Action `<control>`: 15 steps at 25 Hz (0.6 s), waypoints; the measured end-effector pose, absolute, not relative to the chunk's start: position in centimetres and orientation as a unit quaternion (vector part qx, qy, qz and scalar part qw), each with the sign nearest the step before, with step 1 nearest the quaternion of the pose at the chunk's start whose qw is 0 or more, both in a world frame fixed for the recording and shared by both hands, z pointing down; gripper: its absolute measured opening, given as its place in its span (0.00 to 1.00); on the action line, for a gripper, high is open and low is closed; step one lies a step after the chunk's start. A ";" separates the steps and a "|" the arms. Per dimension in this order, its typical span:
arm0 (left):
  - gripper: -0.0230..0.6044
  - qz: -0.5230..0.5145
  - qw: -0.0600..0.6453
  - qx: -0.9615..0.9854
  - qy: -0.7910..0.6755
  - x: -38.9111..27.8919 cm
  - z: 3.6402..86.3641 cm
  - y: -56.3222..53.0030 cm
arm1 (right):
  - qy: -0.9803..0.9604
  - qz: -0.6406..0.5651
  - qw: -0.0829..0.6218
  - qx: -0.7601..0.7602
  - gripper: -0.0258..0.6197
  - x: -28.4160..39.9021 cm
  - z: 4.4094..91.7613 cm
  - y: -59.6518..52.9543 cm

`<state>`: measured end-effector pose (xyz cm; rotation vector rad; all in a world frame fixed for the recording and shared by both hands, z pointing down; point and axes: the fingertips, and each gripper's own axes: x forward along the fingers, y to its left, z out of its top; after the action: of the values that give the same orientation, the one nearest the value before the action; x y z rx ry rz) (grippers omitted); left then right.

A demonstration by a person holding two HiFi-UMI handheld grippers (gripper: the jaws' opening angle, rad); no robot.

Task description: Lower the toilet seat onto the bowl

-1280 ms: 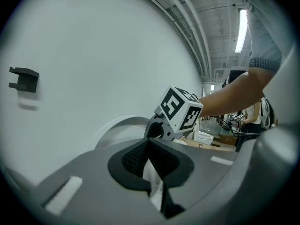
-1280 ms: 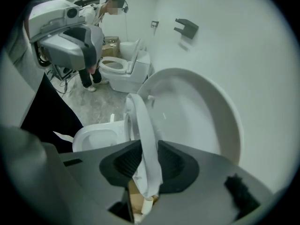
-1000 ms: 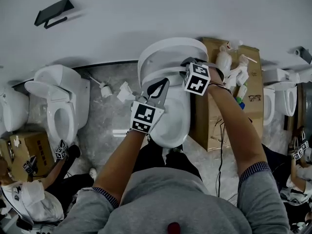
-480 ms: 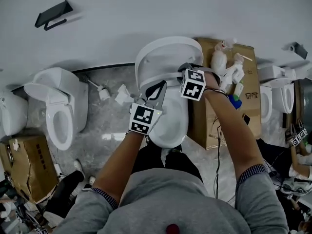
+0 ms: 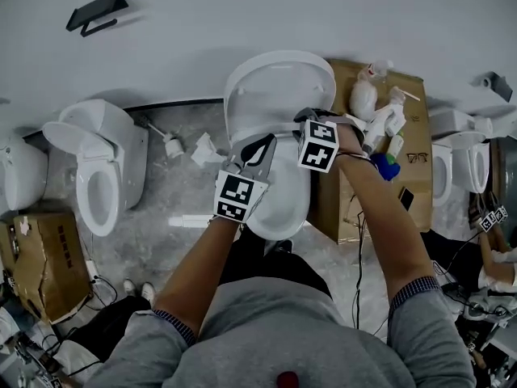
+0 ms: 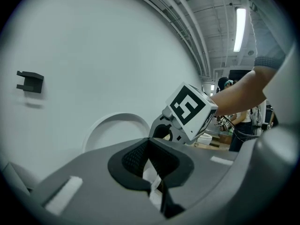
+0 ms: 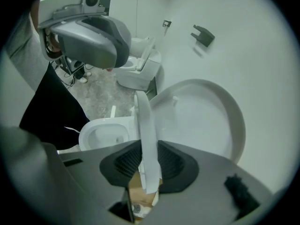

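Toilet seat (image 7: pixel 144 135) stands almost straight up over the back of the bowl (image 5: pixel 284 204), not down on it yet. Behind the seat, at the far end of the bowl, the round lid (image 5: pixel 279 87) leans on the white wall.

Both grippers reach in over the bowl. The right gripper (image 7: pixel 145 172) comes from the bowl's right side and points steeply down. Its fingers are partly apart, and the thin white edge of the seat runs right between them, pinched by the dark pads.

The left gripper (image 6: pixel 152 175) comes from the bowl's left side and points almost level at the wall. Its fingers are close together with a small white strip between them. That strip looks like the seat's edge too, but it is hard to be sure from so little of it.

Right of the bowl lies a flat brown cardboard box (image 5: pixel 416 128) with white bottles (image 5: pixel 365 97) on it. Left of the bowl, well apart, stands another toilet (image 5: pixel 101 176). High on the wall, up and left of the bowl, is a black holder (image 5: pixel 97 13).
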<state>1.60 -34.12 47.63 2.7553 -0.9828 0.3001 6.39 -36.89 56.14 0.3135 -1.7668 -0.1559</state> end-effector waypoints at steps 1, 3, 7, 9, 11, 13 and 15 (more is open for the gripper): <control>0.05 0.101 0.102 0.931 -0.336 1.6 47.7 -33.7 | -0.770 -0.070 0.620 0.136 0.21 6.4 56.3 -36.5; 0.05 0.102 0.106 0.928 -0.342 1.5 47.8 -32.9 | -0.771 -0.074 0.618 0.132 0.21 6.2 56.5 -35.7; 0.05 0.106 0.107 0.926 -0.347 1.7 48.4 -31.0 | -0.771 -0.079 0.620 0.119 0.21 5.9 56.5 -33.9; 0.05 0.107 0.105 0.926 -0.348 1.9 48.4 -30.2 | -0.773 -0.078 0.619 0.112 0.21 5.6 56.5 -33.0; 0.05 0.107 0.105 0.925 -0.349 2.2 48.5 -29.4 | -0.776 -0.078 0.616 0.109 0.21 5.5 56.7 -32.2; 0.05 0.107 0.107 0.924 -0.352 2.5 48.6 -28.7 | -0.777 -0.081 0.615 0.105 0.21 5.7 56.8 -31.4; 0.05 0.106 0.107 0.923 -0.355 2.5 48.6 -28.2 | -0.780 -0.082 0.612 0.101 0.21 5.6 56.9 -30.6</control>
<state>2.50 -28.22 48.56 2.7155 -1.0455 0.3110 5.55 -30.62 56.87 0.2323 -1.7998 -0.1880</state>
